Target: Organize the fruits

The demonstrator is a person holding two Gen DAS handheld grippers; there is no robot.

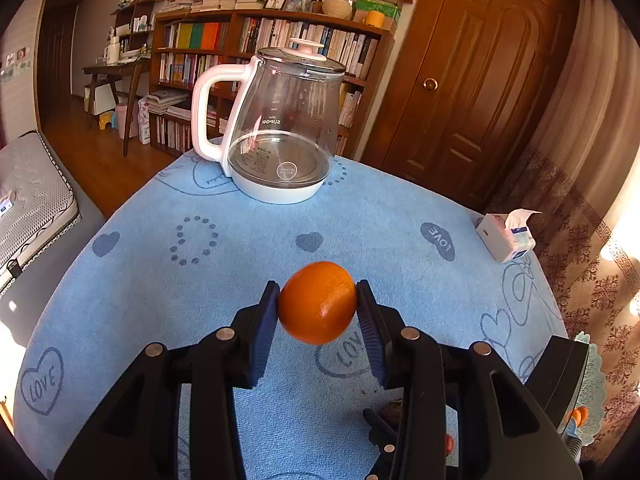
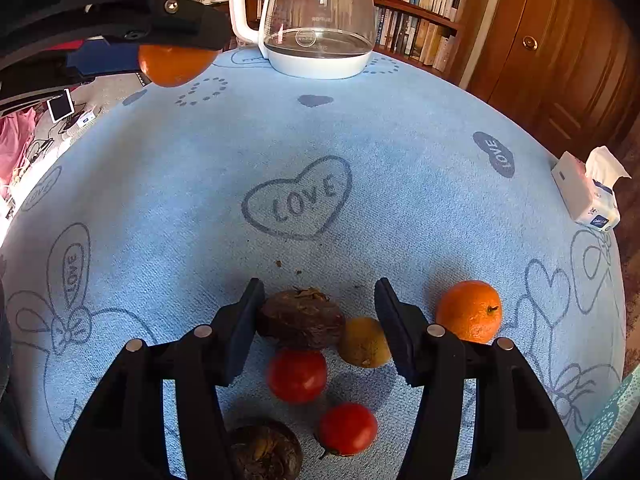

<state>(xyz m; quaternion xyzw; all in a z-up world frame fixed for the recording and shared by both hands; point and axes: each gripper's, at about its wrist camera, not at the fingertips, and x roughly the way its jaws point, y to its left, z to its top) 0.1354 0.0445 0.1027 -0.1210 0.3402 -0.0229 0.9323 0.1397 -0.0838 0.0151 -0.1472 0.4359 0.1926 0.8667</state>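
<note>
My left gripper (image 1: 318, 286) is shut on an orange (image 1: 318, 304) and holds it in the air above the blue tablecloth (image 1: 240, 248); the same orange (image 2: 174, 66) shows at the top left of the right wrist view. My right gripper (image 2: 319, 286) is low over a cluster of fruit. A dark brown wrinkled fruit (image 2: 300, 322) lies between its fingers, against the left pad, with a gap to the right pad. A yellowish fruit (image 2: 362, 342) sits by the right finger. Two red fruits (image 2: 297, 374) (image 2: 347, 428), another brown fruit (image 2: 266, 452) and a second orange (image 2: 469, 311) lie nearby.
A glass kettle (image 1: 280, 120) with a white handle stands at the table's far edge. A tissue pack (image 1: 506, 238) lies near the right edge. Behind the table are a bookshelf (image 1: 264, 40) and a wooden door (image 1: 480, 80).
</note>
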